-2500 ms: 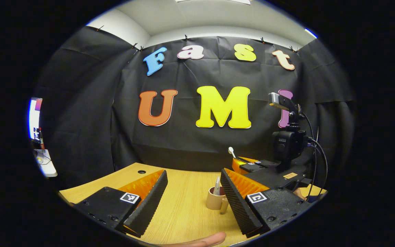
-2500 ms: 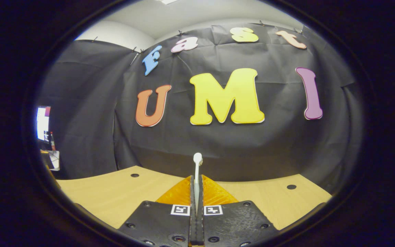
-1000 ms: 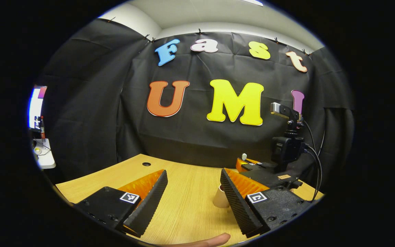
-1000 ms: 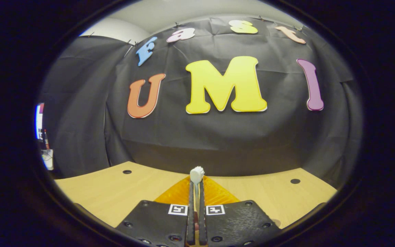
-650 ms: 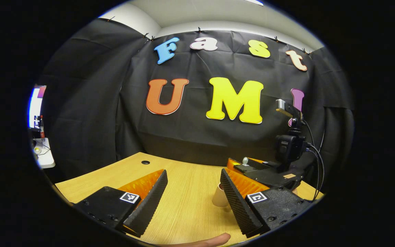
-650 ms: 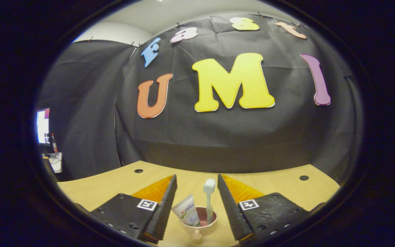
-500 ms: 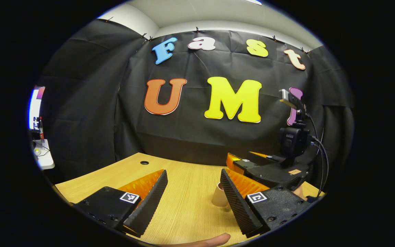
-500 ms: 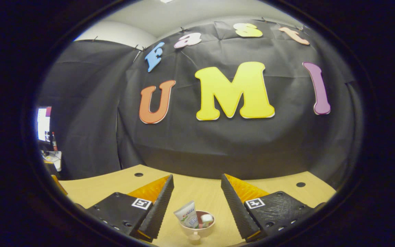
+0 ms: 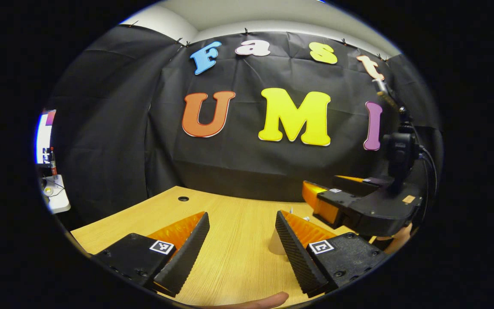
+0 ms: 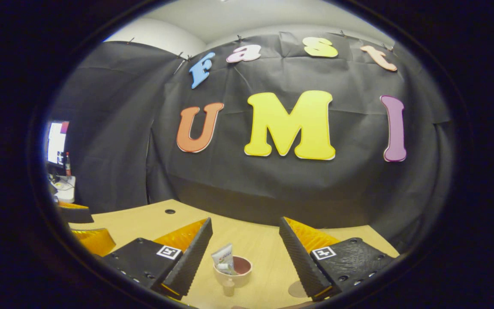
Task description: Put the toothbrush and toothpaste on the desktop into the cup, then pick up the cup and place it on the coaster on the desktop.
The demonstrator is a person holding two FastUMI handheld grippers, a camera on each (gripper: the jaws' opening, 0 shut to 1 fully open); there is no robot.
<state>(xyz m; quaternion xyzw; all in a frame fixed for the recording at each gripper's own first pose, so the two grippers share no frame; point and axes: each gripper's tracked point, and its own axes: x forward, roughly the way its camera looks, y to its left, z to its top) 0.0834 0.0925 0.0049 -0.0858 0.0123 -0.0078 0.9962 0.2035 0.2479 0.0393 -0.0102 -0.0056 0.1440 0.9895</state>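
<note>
Black cloth hangs behind a pale wooden table (image 10: 268,244), and on it your cup (image 10: 232,271) stands upright with the toothpaste (image 10: 224,259) leaning inside. The toothbrush cannot be made out in the cup from here, so treat that half as likely done but unconfirmed. What is left, by the look of it, is lifting the cup onto the coaster (image 10: 297,289), a round patch lying just beside your right gripper (image 10: 247,257) near its right-hand finger. Your right jaws are wide and empty, hovering above the cup, which sits low between them. Your left gripper (image 9: 242,246) is also spread wide, holding nothing; the cup (image 9: 277,242) peeks out from behind its right-hand finger, not between the jaws.
</note>
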